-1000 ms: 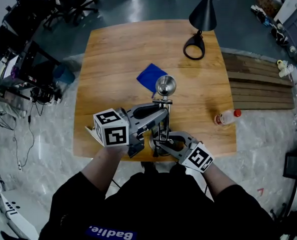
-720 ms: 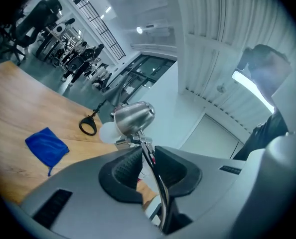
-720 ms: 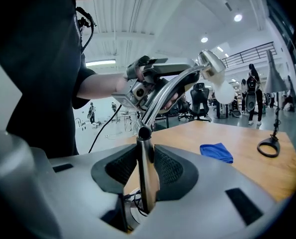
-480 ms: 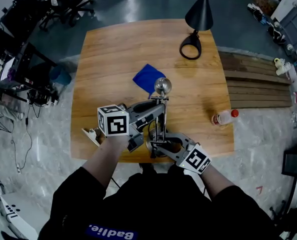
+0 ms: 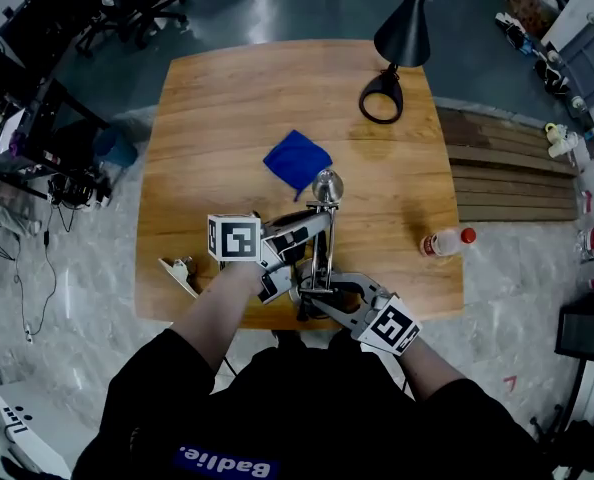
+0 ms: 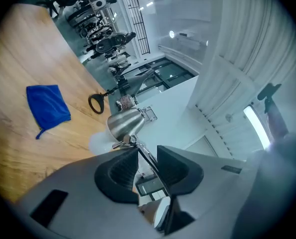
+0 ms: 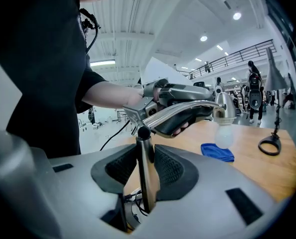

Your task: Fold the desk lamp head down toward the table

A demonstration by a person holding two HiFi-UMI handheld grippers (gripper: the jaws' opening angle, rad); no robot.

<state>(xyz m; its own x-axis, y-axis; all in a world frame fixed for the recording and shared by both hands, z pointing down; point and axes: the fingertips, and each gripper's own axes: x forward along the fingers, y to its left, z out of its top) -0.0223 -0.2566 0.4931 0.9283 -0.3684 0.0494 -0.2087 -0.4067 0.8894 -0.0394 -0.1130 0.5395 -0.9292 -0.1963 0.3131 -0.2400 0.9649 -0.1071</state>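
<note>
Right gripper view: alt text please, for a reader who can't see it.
The right gripper is clamped on the silver desk lamp's upright post. From the hinge above, the lamp arm runs right to the lamp head over a wooden table with a blue cloth; the left gripper, jaws just opening, straddles that arm.

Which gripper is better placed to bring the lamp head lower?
Left, probably. The left gripper straddles the lamp arm just behind the lamp head, its jaws having just been opening; the right gripper is clamped on the upright post, steadying it.
</note>
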